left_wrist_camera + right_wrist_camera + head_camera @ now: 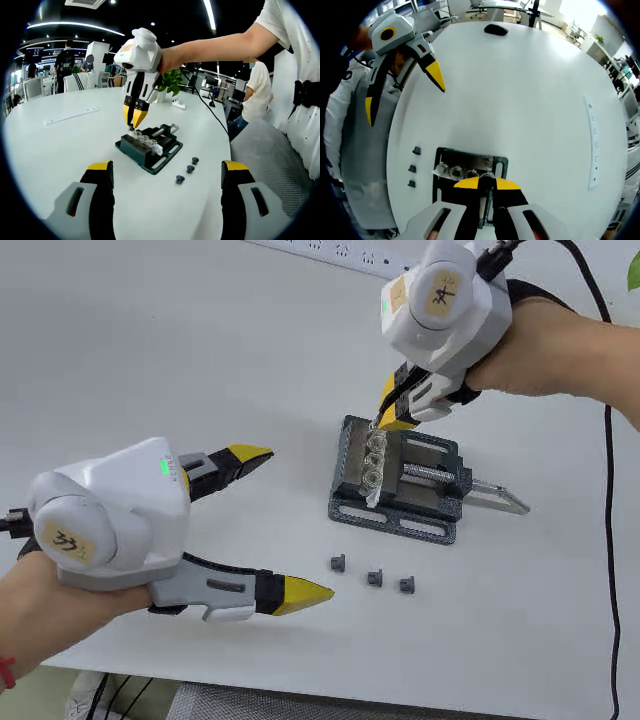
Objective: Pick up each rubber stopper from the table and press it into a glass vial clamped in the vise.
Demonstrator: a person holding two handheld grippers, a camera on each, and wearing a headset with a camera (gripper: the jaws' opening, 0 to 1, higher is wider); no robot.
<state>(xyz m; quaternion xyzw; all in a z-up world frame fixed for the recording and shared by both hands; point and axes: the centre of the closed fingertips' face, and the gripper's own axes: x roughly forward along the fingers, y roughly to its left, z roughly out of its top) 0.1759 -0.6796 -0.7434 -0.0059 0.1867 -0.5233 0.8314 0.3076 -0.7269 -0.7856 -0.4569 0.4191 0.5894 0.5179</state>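
On the white table (200,340), the pinched right gripper (385,423) seems to press a vial (377,443); the spread-wide left gripper (300,522) should grab a stopper (338,563) next.

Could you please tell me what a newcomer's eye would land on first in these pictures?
Probably the dark vise in the middle of the white table, with glass vials clamped in it and the right gripper tip-down over the far vial, jaws closed. Next, the left gripper wide open at the near left, and three small stoppers in a row before the vise.
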